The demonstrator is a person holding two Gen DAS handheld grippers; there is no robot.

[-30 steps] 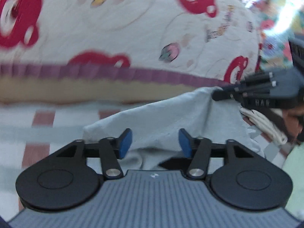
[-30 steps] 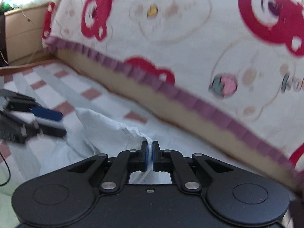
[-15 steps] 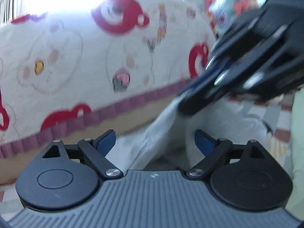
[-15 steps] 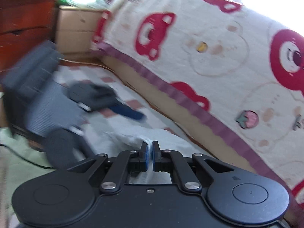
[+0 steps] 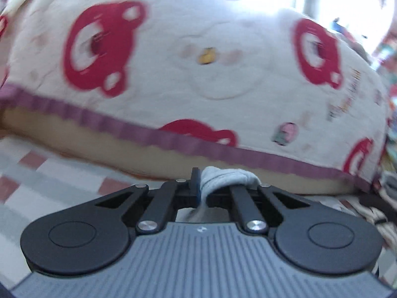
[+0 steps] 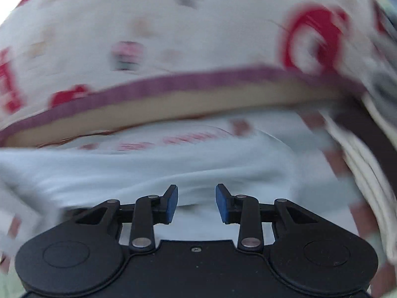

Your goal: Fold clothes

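Our left gripper (image 5: 202, 186) has just clenched on the pale grey cotton garment (image 5: 224, 177); our right gripper (image 6: 196, 204), just released, hovers over it. That thin pinch could slip.

Garment (image 6: 153, 173) on bedsheet (image 5: 49, 171), quilt (image 5: 198, 74) behind, folded stack (image 6: 359, 164) at right

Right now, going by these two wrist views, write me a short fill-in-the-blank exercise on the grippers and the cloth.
1. The left gripper is shut on a bunch of pale ____ cloth.
2. The right gripper has its jaws ____, nothing pinched.
3. The bear-print blanket has a ____ border.

Missing: grey; open; purple
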